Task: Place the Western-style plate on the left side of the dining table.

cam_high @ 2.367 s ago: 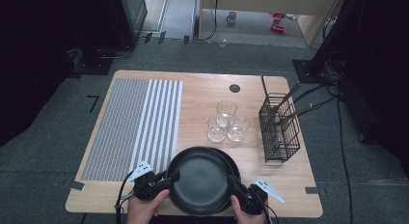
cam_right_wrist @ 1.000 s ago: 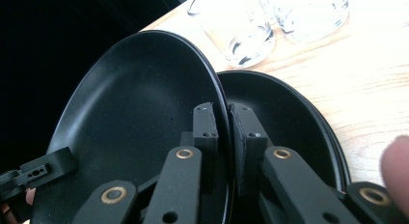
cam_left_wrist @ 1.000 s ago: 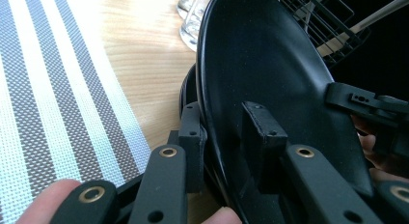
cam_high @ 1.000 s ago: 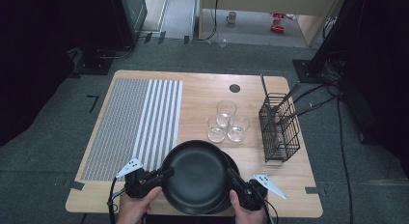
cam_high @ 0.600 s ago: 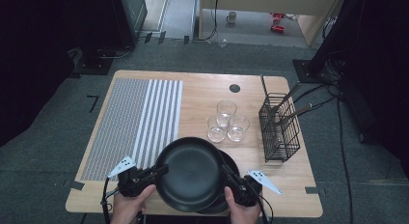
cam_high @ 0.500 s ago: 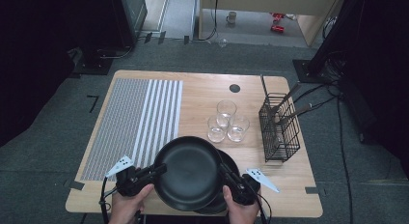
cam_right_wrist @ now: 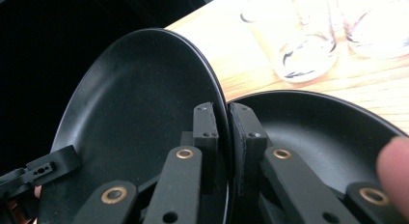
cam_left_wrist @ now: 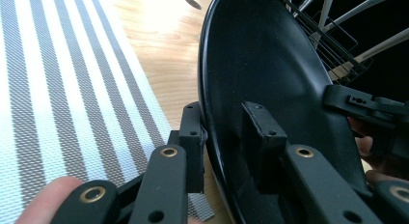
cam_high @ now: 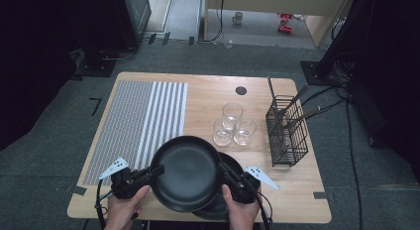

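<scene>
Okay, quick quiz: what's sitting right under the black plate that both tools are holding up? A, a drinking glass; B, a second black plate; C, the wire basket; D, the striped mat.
B: the lifted black plate, pinched at its rim by the left tool and the right tool, hangs over a second black plate resting on the table.

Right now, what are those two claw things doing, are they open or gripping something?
Left gripper: shut on the rim of the upper black plate.
Right gripper: shut on the opposite rim of the same plate, which is lifted above a second black plate.
</scene>
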Demonstrator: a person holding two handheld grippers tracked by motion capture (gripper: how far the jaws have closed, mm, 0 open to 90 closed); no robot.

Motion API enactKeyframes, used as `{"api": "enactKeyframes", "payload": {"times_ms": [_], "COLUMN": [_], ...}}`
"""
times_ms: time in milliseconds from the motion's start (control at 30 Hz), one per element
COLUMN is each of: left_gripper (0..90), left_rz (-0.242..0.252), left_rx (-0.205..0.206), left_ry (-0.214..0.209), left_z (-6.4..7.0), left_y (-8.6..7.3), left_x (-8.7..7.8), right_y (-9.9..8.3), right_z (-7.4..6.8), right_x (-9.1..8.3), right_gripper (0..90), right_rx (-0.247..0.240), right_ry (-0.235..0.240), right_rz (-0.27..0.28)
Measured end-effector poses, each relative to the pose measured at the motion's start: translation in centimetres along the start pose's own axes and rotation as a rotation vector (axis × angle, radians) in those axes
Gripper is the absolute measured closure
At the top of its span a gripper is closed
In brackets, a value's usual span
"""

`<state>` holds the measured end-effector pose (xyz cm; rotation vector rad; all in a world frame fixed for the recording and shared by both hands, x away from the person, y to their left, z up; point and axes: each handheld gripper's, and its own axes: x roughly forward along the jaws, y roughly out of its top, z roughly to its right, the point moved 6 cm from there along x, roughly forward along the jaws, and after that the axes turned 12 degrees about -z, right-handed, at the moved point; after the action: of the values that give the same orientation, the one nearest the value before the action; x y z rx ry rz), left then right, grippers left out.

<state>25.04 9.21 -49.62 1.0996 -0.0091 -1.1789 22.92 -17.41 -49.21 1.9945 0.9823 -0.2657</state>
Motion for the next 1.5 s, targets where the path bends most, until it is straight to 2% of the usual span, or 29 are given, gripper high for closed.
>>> {"api": "enactKeyframes", "payload": {"times_ms": [100, 467, 700, 1167, 1367, 1500], "left_gripper": [71.8, 71.2, 71.4, 71.7, 71.7, 71.7], "left_rz": [0.007, 0.031, 0.033, 0.044, 0.047, 0.047], "left_rx": [0.009, -0.007, -0.046, -0.083, -0.111, -0.116], "left_ry": [0.013, 0.037, 0.040, 0.058, 0.060, 0.065], "left_z": [-0.1, -1.1, -2.2, -4.4, -5.5, -6.0], "left_y": [0.3, 0.8, 1.1, 2.1, 2.6, 3.0], "left_x": [-0.4, -1.4, -1.9, -3.1, -3.3, -3.3], "right_y": [0.1, 0.6, 1.2, 2.5, 3.3, 3.7], "right_z": [-0.3, -1.4, -2.2, -3.7, -4.3, -4.5], "right_x": [0.4, 1.5, 2.7, 5.4, 6.6, 7.3], "right_gripper": [82.3, 82.5, 82.7, 82.7, 82.8, 82.8], "right_rx": [0.001, -0.011, -0.024, -0.040, -0.054, -0.059], "right_ry": [0.009, 0.028, 0.037, 0.059, 0.065, 0.068], "right_rz": [-0.003, -0.015, -0.034, -0.076, -0.095, -0.106]}}
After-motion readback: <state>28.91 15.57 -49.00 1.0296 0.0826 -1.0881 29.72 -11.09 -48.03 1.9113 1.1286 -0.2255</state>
